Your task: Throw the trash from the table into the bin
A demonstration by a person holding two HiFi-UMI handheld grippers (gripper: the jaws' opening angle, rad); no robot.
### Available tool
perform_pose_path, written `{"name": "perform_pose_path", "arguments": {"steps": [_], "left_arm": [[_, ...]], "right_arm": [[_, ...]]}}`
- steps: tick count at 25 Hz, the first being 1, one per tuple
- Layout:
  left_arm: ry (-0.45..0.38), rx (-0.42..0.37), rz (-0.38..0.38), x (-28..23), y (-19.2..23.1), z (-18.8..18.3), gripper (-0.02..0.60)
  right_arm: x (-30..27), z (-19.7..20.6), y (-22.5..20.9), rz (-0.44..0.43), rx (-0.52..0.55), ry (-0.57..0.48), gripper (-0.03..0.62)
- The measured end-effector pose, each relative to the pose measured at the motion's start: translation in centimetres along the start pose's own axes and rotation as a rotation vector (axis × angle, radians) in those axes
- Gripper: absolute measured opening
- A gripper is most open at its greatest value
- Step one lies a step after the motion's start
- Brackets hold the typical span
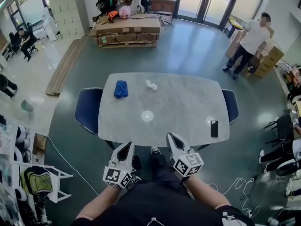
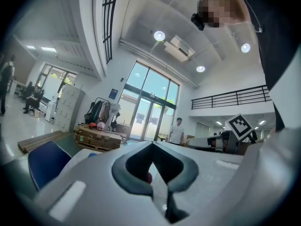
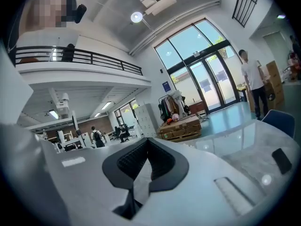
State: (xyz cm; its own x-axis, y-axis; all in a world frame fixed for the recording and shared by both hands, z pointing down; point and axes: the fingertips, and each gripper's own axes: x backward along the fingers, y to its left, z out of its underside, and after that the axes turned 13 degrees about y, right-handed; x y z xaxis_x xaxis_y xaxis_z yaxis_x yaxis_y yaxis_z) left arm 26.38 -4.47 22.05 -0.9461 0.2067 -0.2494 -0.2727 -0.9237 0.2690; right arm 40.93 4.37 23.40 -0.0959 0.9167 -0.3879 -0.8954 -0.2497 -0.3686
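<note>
My left gripper (image 1: 126,148) and right gripper (image 1: 172,137) hang just short of the tabletop's near edge, side by side and pointing across it. Each carries its white cube with black square markers. In the left gripper view the dark ribbed pads of the left gripper (image 2: 153,145) meet at their tips with nothing held. The right gripper (image 3: 148,141) is the same in its own view, pressed together and empty.

The table (image 1: 183,102) is a rounded rectangle with a pale, marbled, slightly glossy top. Near its far edge, toward the far left corner, lies a crumpled blue wad (image 1: 121,89), soft and creased; I cannot tell whether it is cloth or plastic. Just to its right, apart from it, sits a small crumpled white paper (image 1: 151,84). A flat black phone (image 1: 214,128) lies near the near right corner.

A dark blue chair (image 1: 89,109) stands at the left edge and another (image 1: 231,105) at the right edge. Beyond the table, flat cardboard boxes (image 1: 127,31) are stacked shut on a wooden pallet (image 1: 127,44).
</note>
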Motion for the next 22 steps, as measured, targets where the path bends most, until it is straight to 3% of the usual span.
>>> {"name": "perform_pose_path", "arguments": {"steps": [5, 9, 11, 15, 22], "left_arm": [[0.007, 0.029, -0.144, -4.1, 5.3, -1.7, 0.0], [0.022, 0.038, -0.202, -8.4, 7.4, -2.7, 0.0], [0.045, 0.054, -0.25, -10.1, 8.2, -3.7, 0.001], [0.103, 0.104, -0.353, -11.4, 9.7, -2.9, 0.0], [0.193, 0.2, -0.443, -11.5, 11.7, 1.0, 0.0]], "right_arm": [[-9.8, -3.2, -6.3, -0.017, 0.061, 0.1, 0.028], [-18.4, -5.5, -13.8, -0.007, 0.123, 0.18, 0.028], [-23.7, -5.6, -17.5, -0.018, 0.154, 0.251, 0.069], [-34.1, -3.5, -23.6, -0.027, 0.214, 0.4, 0.178], [-47.1, 3.6, -30.8, 0.028, 0.248, 0.612, 0.229]]}}
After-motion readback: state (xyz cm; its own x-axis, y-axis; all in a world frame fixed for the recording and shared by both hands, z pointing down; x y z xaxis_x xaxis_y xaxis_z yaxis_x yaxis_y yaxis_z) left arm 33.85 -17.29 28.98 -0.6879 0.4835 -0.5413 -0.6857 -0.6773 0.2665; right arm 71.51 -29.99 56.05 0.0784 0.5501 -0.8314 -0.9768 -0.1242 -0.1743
